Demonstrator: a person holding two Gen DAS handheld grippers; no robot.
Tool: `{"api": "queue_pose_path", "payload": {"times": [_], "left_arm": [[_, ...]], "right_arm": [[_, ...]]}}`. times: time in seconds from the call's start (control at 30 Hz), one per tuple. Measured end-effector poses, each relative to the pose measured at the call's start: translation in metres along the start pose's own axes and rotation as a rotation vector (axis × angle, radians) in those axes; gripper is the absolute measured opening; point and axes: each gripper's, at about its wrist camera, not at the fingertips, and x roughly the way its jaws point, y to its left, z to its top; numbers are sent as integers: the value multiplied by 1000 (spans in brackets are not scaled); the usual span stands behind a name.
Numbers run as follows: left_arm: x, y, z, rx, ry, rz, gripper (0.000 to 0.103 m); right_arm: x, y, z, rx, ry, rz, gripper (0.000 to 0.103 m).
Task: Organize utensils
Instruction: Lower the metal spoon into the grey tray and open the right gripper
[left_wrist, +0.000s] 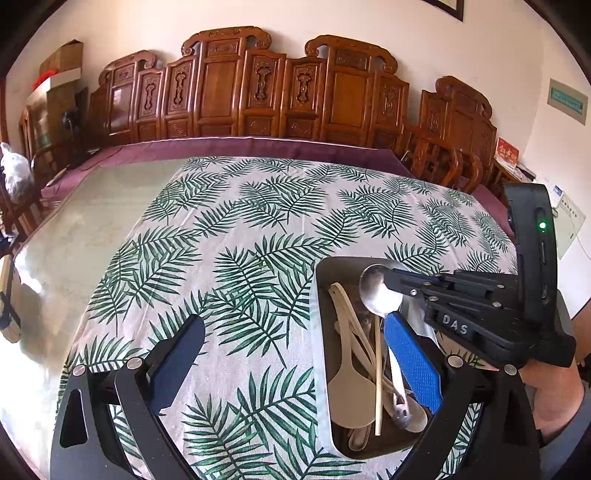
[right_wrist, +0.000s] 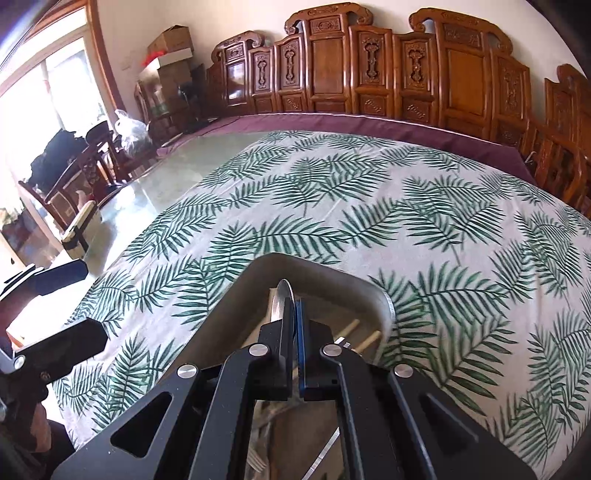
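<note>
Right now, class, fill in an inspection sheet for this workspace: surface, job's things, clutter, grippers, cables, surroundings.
Surface: table under a leaf-print cloth; glass top bare at the left.
Job's things: metal tray holding a pale rice paddle, chopsticks and other metal utensils; a metal spoon held above it.
Clutter: nothing seen on the cloth.
Grippers: right gripper shut on the metal spoon; left gripper open, holding nothing, beside the tray.
Cables: nothing seen.
Surroundings: carved wooden chairs along the wall, cardboard boxes in the corner.

Black linkages; blue pads (left_wrist: 413, 363); silver screws
</note>
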Motion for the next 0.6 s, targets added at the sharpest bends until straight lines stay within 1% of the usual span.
{"api": "queue_pose_path", "payload": {"times": [0.13, 0.17, 0.3, 0.33, 0.37, 0.4, 0.43, 0.47, 0.5, 0.53, 0.57, 0.6], "left_arm": [[0, 0, -1, 0, 1, 1, 94], [0, 0, 0, -1, 1, 2, 94], [0, 0, -1, -2, -1, 4, 94], [0, 0, 0, -2, -1, 5, 94], [0, 0, 0, -3, -2, 4, 94], [-1, 0, 0, -3, -5, 5, 94], [-1, 0, -1, -3, -5, 5, 94], [-1, 0, -1, -2, -6, 5, 94], [-1, -1, -1, -1, -7, 5, 94], [-1, -1, -2, 0, -7, 7, 94], [-1, -2, -2, 1, -6, 8, 94], [-1, -2, -2, 2, -9, 8, 94]], "right_arm": [[7, 8, 0, -21, 17, 5, 4], [7, 9, -1, -26, 16, 1, 5], [0, 9, -4, -34, 7, 0, 6], [-4, 8, -4, -34, 1, 1, 10], [-8, 7, -5, -33, -7, 0, 19], [-14, 6, -6, -29, -18, -1, 24], [-19, 4, -7, -25, -28, 1, 25], [-23, 3, -8, -23, -35, 1, 30], [-29, 2, -9, -23, -43, -8, 39], [-34, 2, -10, -24, -51, -17, 44], [-41, 1, -13, -23, -63, -30, 54], [-47, 0, -15, -18, -76, -41, 61]]}}
